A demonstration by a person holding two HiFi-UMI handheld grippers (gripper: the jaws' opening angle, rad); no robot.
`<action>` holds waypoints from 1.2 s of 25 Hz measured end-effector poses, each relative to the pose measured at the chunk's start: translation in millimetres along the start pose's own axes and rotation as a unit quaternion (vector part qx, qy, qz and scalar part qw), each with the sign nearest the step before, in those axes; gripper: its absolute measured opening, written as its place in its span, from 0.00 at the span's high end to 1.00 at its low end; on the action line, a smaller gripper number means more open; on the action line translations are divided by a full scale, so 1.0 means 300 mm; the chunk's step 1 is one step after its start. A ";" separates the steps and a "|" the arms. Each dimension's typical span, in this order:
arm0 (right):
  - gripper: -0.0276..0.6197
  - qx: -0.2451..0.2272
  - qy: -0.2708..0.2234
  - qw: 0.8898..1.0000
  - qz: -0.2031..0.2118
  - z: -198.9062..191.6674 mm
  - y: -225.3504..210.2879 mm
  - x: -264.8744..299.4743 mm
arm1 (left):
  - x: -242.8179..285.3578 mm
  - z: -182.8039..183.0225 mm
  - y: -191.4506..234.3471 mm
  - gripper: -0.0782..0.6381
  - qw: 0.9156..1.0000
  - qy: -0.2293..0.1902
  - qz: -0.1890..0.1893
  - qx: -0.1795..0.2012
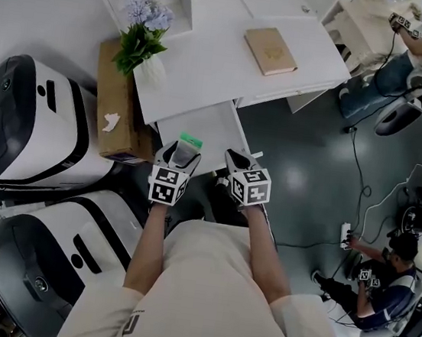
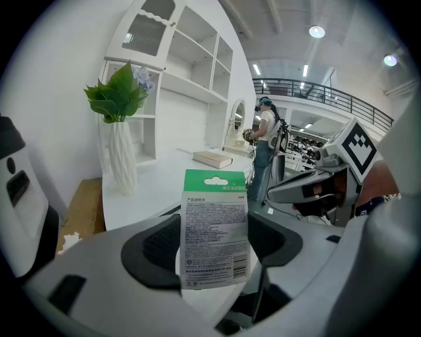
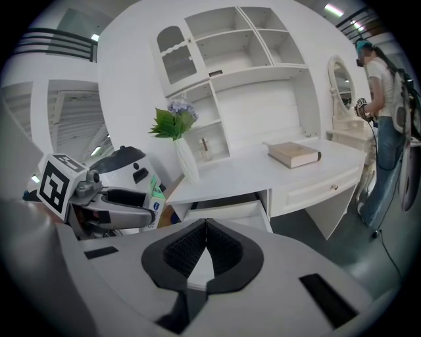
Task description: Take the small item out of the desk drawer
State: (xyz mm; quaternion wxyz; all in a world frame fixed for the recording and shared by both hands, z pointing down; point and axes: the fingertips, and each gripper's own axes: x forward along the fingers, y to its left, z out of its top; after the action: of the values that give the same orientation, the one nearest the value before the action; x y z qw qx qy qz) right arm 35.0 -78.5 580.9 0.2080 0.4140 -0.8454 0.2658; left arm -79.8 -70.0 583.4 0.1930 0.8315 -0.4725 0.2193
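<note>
A small flat packet (image 2: 215, 230) with a green top and printed back stands upright between the pads of my left gripper (image 2: 214, 249), which is shut on it. In the head view the packet (image 1: 192, 139) is held in the air over the front of the open white desk drawer (image 1: 211, 124), in my left gripper (image 1: 185, 150). Just to the right of it my right gripper (image 1: 235, 160) is shut on nothing. Its own view shows my right gripper (image 3: 205, 227) with pads touching, the open drawer (image 3: 230, 212) beyond them, and the packet (image 3: 156, 196) at the left.
On the white desk (image 1: 210, 56) lie a tan book (image 1: 270, 51) and a white vase of flowers (image 1: 150, 71). A cardboard box (image 1: 115, 105) and two white machines (image 1: 32, 125) stand at the left. A person sits on the floor (image 1: 381, 283) at the right by a power strip (image 1: 345, 235).
</note>
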 end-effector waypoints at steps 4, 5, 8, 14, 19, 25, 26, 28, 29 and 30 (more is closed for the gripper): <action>0.92 -0.001 0.001 1.000 0.002 -0.003 0.003 0.000 | -0.003 -0.005 -0.001 0.43 1.000 0.002 0.002 -0.001; 0.92 -0.001 0.002 1.000 0.003 -0.003 0.003 0.001 | -0.003 -0.006 -0.001 0.43 1.000 0.003 0.002 -0.001; 0.92 -0.002 0.003 1.000 0.004 -0.004 0.001 -0.002 | -0.001 -0.007 -0.005 0.43 1.000 0.004 0.003 -0.001; 0.92 -0.008 0.004 1.000 0.007 -0.015 0.005 -0.005 | -0.002 -0.015 -0.016 0.43 1.000 0.006 0.002 0.002; 0.92 -0.023 0.002 1.000 0.016 -0.016 0.023 -0.006 | -0.005 -0.018 -0.017 0.43 1.000 0.007 0.003 0.003; 0.92 -0.028 0.004 0.999 0.023 -0.022 0.042 -0.005 | -0.012 -0.021 -0.018 0.43 1.000 0.008 0.002 0.004; 0.92 -0.029 0.004 0.999 0.023 -0.021 0.043 -0.005 | -0.012 -0.021 -0.018 0.43 1.000 0.008 0.002 0.004; 0.92 -0.029 0.004 0.999 0.023 -0.019 0.045 -0.006 | -0.012 -0.021 -0.019 0.43 1.000 0.008 0.001 0.004; 0.92 -0.030 0.004 0.999 0.023 -0.018 0.045 -0.006 | -0.013 -0.021 -0.018 0.43 1.000 0.008 0.000 0.004; 0.92 -0.030 0.004 0.999 0.023 -0.017 0.045 -0.005 | -0.013 -0.021 -0.018 0.43 1.000 0.008 0.000 0.005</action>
State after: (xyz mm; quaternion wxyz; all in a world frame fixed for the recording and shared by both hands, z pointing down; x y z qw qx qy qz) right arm 25.5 -67.5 580.3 0.2175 0.3874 -0.8613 0.2466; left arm -78.1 -61.4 586.0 0.1931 0.8303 -0.4701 0.2285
